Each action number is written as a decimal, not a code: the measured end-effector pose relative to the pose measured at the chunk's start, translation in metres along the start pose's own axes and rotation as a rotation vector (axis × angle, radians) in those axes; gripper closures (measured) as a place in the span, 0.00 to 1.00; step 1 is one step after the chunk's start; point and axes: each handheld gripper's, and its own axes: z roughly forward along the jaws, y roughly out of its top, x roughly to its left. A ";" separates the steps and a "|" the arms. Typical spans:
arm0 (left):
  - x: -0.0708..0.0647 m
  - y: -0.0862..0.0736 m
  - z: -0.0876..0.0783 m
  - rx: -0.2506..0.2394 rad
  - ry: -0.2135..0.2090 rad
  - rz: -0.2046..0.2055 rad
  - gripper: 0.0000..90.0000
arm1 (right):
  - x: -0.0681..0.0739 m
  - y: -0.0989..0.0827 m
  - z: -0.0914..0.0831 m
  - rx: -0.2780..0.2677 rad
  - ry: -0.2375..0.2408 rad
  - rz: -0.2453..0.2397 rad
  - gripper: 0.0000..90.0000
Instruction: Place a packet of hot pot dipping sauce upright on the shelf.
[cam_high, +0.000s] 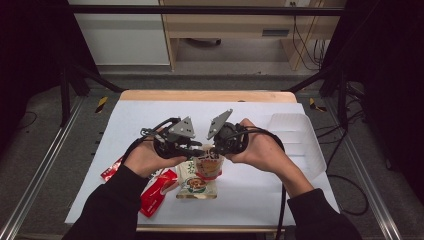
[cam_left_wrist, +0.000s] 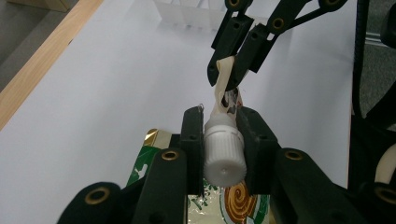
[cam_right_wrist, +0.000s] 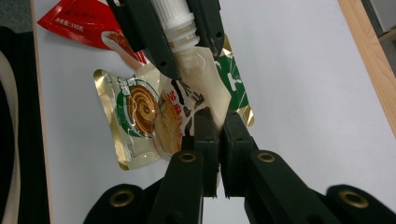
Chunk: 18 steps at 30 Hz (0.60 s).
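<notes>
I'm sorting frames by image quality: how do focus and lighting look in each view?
High view: soft and dim, dark surroundings, white table bright. Left gripper view: white cap sharp, far edge softer. Right gripper view: spouted pouch crisp, its gold rim glinting; near jaws slightly blurred.

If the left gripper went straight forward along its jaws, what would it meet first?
Most likely the right gripper, which pinches the pouch edge just beyond the white cap that the left gripper clamps. Beyond it lies the white table cover; the depth is hard to judge.

Red packet beside, white tray right
</notes>
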 end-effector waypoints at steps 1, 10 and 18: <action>0.000 0.000 0.000 -0.005 0.000 -0.003 0.82 | 0.000 0.001 -0.001 0.003 0.003 -0.005 0.97; 0.001 -0.001 -0.008 -0.073 0.048 -0.041 0.61 | -0.006 0.007 -0.012 0.029 -0.014 -0.028 0.98; 0.005 -0.005 -0.011 -0.091 0.079 -0.086 0.28 | -0.016 0.004 -0.023 0.050 -0.037 -0.029 0.98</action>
